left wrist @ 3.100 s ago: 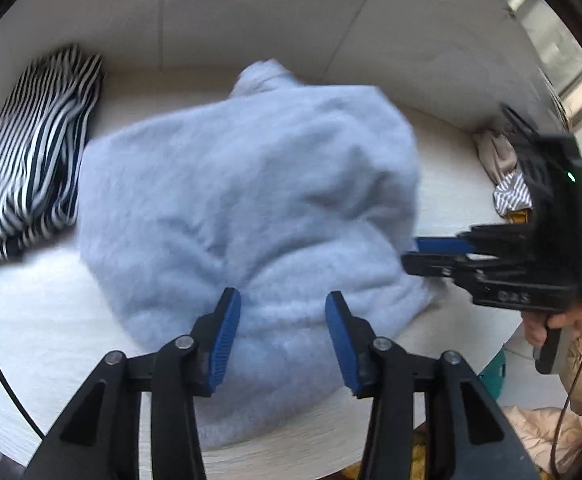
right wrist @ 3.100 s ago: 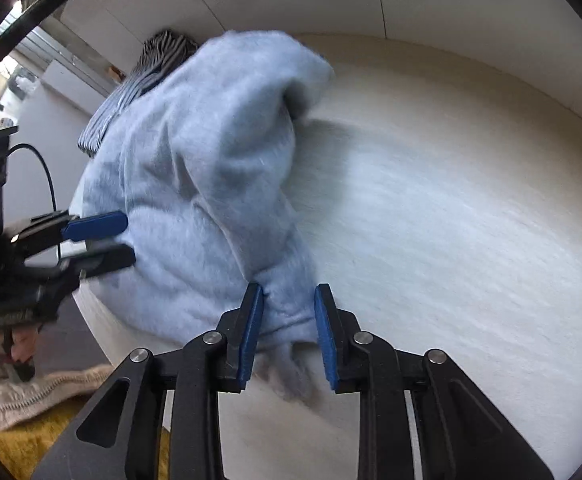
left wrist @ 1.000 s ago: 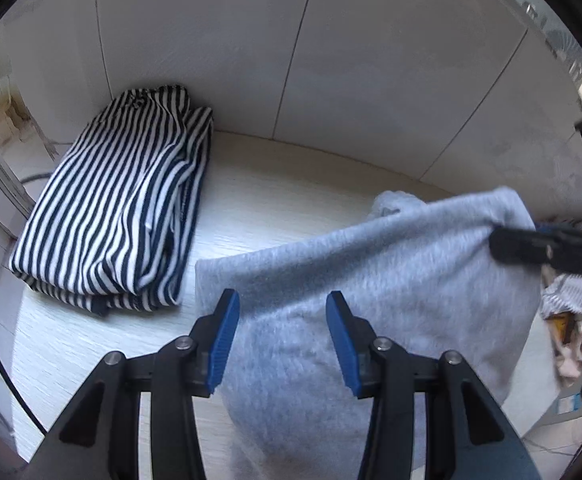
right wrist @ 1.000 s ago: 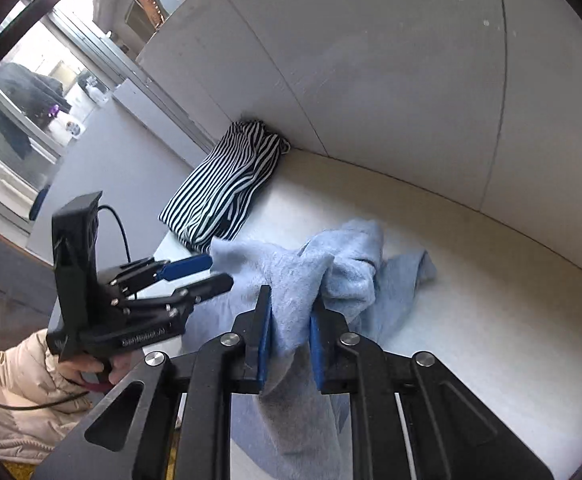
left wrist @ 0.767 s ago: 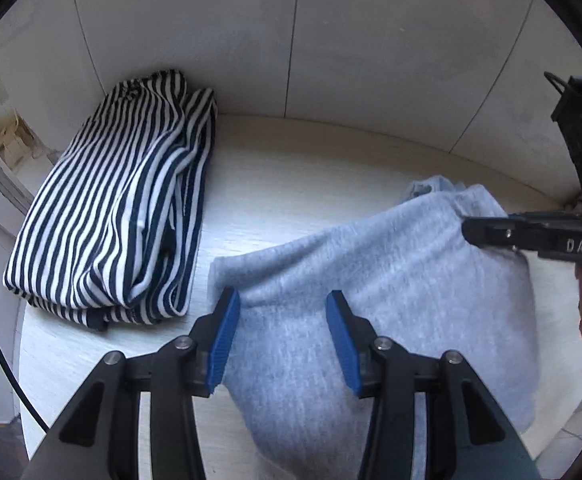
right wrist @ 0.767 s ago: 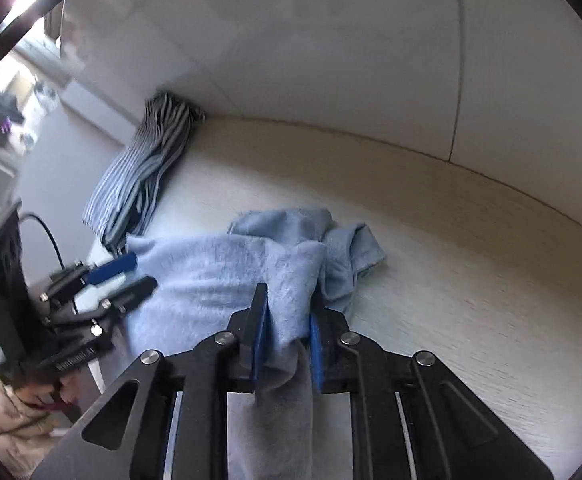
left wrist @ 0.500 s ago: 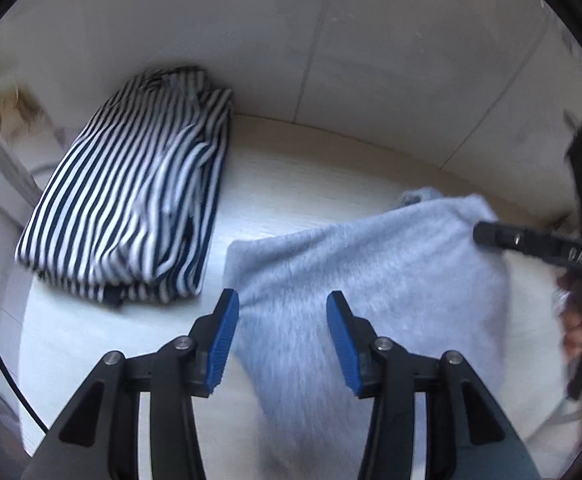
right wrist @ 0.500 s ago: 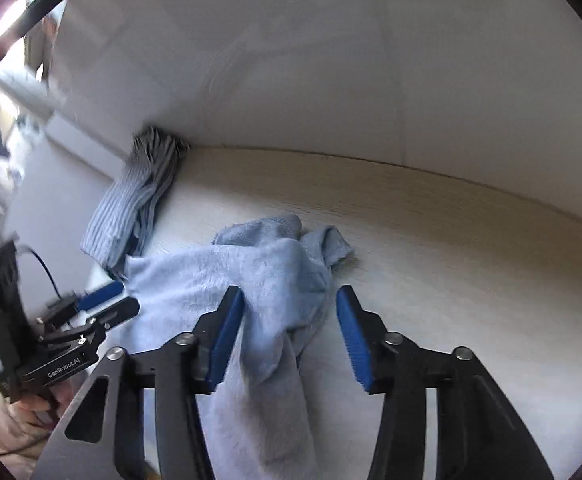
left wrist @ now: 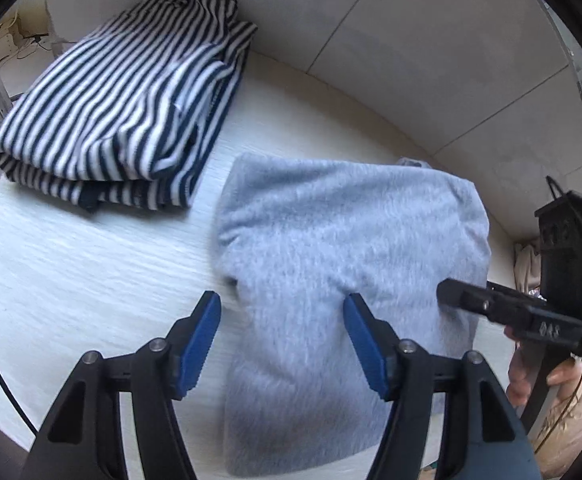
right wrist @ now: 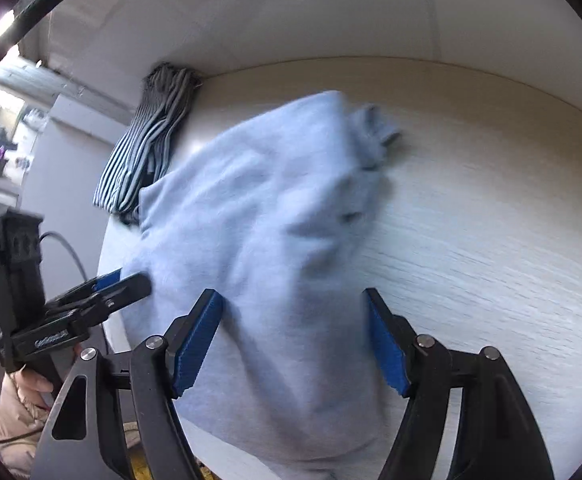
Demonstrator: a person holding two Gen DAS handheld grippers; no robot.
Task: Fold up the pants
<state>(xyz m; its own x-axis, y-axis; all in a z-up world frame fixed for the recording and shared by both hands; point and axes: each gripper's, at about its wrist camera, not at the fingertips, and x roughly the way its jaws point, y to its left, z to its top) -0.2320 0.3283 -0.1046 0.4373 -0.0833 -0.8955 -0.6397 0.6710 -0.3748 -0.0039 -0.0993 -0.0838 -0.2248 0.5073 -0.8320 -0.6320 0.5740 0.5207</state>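
Both grippers are letting go now: the right gripper (right wrist: pixel 293 338), which was pinching a fold of the pants a second ago, is standing with its fingers spread wide, and the cloth it was lifting is lying flat again.

Starting big, the table (left wrist: pixel 71 280) is carrying everything, pale wood grain running under the wall panels. On it the pants (left wrist: pixel 343 248), light grey and fleecy, are sitting as a rough folded rectangle near the front edge, with the near end drooping over that edge in the right wrist view (right wrist: pixel 275 264). A bunched bit is poking out at the far corner (a cuff or waistband, hard to tell through the blur). Just beside the pants, towards the wall, the striped garment (left wrist: pixel 119 92) is lying already folded, close to them but seemingly not touching.

Left gripper (left wrist: pixel 281 344) is hovering over the near end of the pants, fingers spread too, holding nothing. Seen from the left camera, the right gripper's tips (left wrist: pixel 457 296) are resting at the pants' right edge.

By my reading, one fold is down and the hands are resetting between folds. Next move is calling for a fresh pinch on the overhanging end, both grippers together, then carrying it up and over towards the far edge, and tucking that stray corner in.
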